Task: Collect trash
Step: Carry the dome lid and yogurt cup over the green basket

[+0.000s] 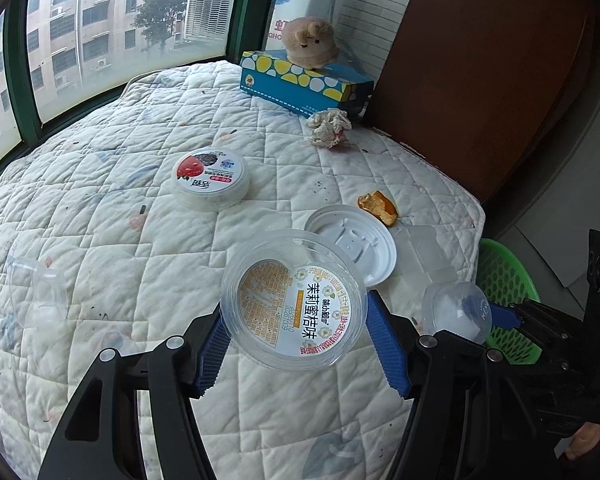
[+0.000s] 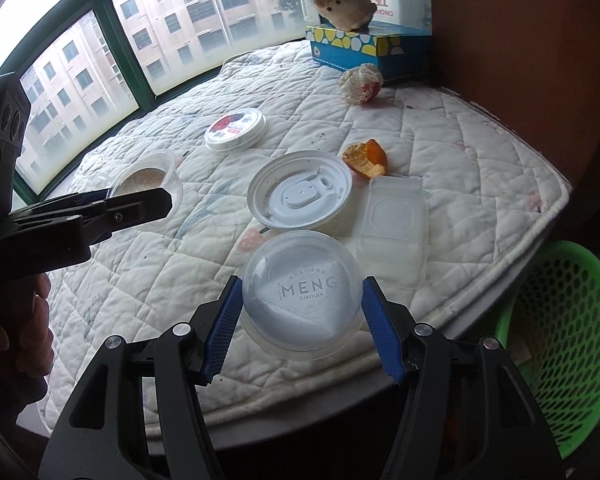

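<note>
My left gripper [image 1: 296, 306] is shut on a clear plastic cup [image 1: 268, 288] with an orange and white label, held above the quilted mat [image 1: 112, 208]. My right gripper [image 2: 302, 280] is shut on a clear domed cup [image 2: 300, 300] marked MENG, near the mat's front edge. Loose on the mat lie a white lid [image 2: 300, 192], an orange food scrap [image 2: 366, 158], a crumpled paper ball [image 2: 360, 82], a white tub [image 2: 236, 128] with a red label and a clear clamshell box [image 2: 396, 224]. A green mesh basket [image 2: 560, 352] stands below the mat's right edge.
A blue tissue box [image 1: 304, 82] with a plush toy [image 1: 310, 42] on it sits at the back by a brown panel [image 1: 480, 80]. Another clear cup [image 1: 36, 288] lies at the left. Windows run behind the mat.
</note>
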A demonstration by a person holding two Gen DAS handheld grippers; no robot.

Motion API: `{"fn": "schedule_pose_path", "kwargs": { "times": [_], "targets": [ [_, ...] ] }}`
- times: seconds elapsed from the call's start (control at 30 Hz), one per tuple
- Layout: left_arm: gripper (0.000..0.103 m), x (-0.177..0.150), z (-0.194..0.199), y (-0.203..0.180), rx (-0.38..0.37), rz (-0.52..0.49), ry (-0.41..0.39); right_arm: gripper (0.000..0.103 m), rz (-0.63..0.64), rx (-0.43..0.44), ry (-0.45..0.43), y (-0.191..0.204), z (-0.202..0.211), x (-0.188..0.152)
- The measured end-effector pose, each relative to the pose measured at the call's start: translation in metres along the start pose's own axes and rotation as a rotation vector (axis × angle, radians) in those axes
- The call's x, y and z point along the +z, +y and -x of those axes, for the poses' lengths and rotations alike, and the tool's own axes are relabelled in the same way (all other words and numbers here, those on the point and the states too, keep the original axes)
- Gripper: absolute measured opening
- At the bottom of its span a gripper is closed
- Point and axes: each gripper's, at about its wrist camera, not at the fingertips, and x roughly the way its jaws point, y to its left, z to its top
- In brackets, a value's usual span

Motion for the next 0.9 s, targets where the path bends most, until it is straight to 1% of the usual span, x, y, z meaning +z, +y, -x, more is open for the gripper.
{"fn": "schedule_pose_path", "kwargs": {
  "times": [0.13,0.47,0.77,0.9],
  "targets": [
    [0.063,0.002,-0.004,-0.023,-0.027,-0.030,0.004,0.061,-0.036,-0.029,-0.017,-0.022,0.015,-0.007],
    [0.063,0.008,-0.017,-0.092,-0.103,-0.117,0.021,0.061,-0.149,-0.132,-0.050,-0.096,0.053,-0.029],
    [0.063,0.011,-0.035,-0.158,-0.172,-0.203,0.049,0.061,-0.269,-0.234,-0.061,-0.167,0.085,-0.054],
    [0.063,0.011,-0.043,-0.185,-0.200,-0.239,0.065,0.061,-0.319,-0.269,-0.053,-0.193,0.093,-0.065]
  ]
}}
